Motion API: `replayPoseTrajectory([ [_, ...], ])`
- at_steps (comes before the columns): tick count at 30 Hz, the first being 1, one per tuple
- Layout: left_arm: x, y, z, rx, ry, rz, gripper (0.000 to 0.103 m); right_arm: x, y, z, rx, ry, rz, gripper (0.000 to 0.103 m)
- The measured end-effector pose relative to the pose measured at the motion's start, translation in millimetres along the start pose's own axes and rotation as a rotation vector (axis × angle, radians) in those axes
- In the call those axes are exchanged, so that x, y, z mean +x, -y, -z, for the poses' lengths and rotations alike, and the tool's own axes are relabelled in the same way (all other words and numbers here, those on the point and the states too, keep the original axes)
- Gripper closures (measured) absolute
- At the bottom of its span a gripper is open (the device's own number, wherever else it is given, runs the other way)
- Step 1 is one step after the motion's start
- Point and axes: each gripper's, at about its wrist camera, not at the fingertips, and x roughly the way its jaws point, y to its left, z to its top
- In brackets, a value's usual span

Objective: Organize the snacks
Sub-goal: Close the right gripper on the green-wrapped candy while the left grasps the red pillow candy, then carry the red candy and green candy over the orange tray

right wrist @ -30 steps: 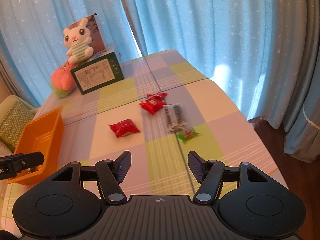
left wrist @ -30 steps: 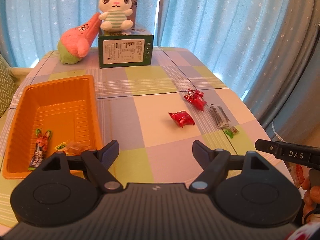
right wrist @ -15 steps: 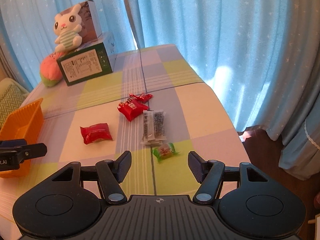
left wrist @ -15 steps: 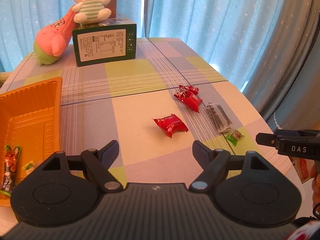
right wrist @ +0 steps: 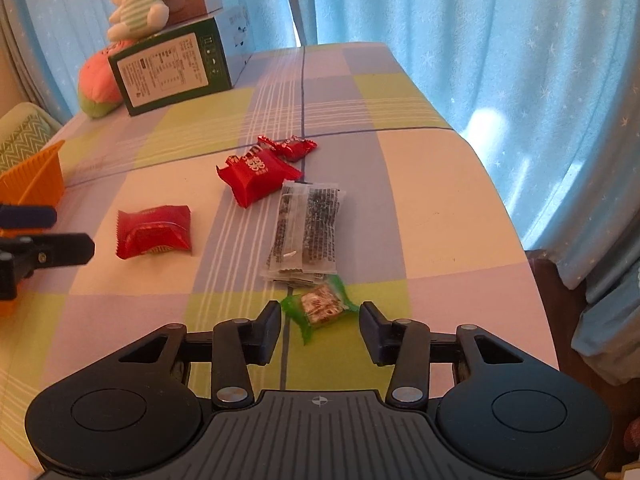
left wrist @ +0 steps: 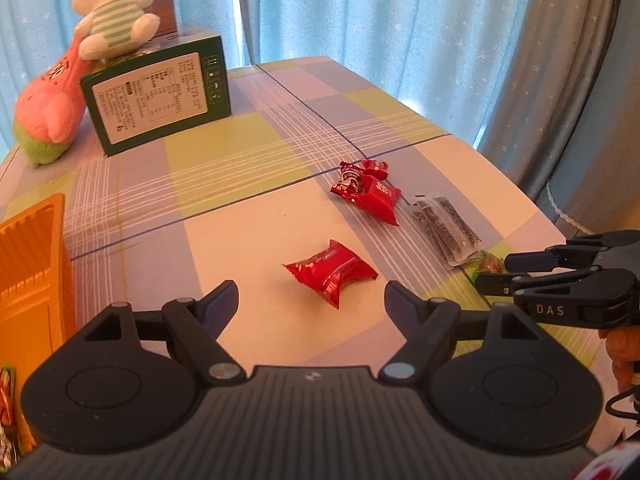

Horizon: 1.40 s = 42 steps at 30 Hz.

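Note:
On the checked tablecloth lie a red packet (left wrist: 332,274) (right wrist: 154,232), two more red sweets (left wrist: 370,190) (right wrist: 256,174), a clear dark-printed sachet (left wrist: 446,226) (right wrist: 308,228) and a green-wrapped candy (right wrist: 320,308) (left wrist: 490,264). My left gripper (left wrist: 312,304) (right wrist: 74,232) is open, low over the table, with the red packet just ahead of its fingertips. My right gripper (right wrist: 320,320) (left wrist: 494,270) has its jaws closing around the green candy, which lies between them; the pads stand close to the wrapper's ends without pressing it. The orange tray (left wrist: 32,264) (right wrist: 36,176) is at the left and holds a few snacks (left wrist: 6,400).
A green box (left wrist: 160,104) with a plush rabbit (left wrist: 116,20) on it and a pink plush (left wrist: 52,108) stand at the table's far left. Blue curtains hang behind. The table's right edge (right wrist: 516,240) drops off close to the candy.
Both grippers have come down and forward toward the snacks. The left view has swung from the tray to the red packet. The right jaws have narrowed around the green candy.

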Motion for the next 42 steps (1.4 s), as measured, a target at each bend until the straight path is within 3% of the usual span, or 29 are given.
replayPoseTrajectory([
  [10, 24, -4, -13, 0.048, -0.001, 0.049, 0.025, 3, -2, -1, 0.027, 0.024, 0.010, 0.060],
  [15, 41, 0, -20, 0.118, -0.013, 0.084, 0.028, -1, -1, -2, 0.064, 0.015, 0.013, 0.062],
  [19, 59, 6, -23, 0.203, -0.051, 0.118, 0.046, -9, 1, -1, 0.113, 0.025, 0.027, 0.062],
  [21, 66, 7, -22, 0.230, -0.074, 0.147, 0.048, -12, 3, 0, 0.152, 0.025, 0.012, 0.062],
  [23, 71, 9, -20, 0.252, -0.096, 0.170, 0.057, -14, 4, 0, 0.193, 0.023, -0.006, 0.062],
  [25, 73, 10, -17, 0.265, -0.107, 0.167, 0.073, -14, 4, 0, 0.233, 0.022, -0.026, 0.062],
  [31, 58, 6, -3, 0.167, -0.084, 0.116, 0.080, -8, 3, -4, 0.309, 0.029, -0.014, 0.062],
  [38, 38, 2, 9, 0.071, -0.057, 0.104, 0.080, 7, -16, -9, 0.181, 0.037, 0.099, 0.062],
  [42, 31, 2, 14, 0.054, -0.056, 0.102, 0.080, 8, -20, -4, 0.135, 0.029, 0.141, 0.076],
])
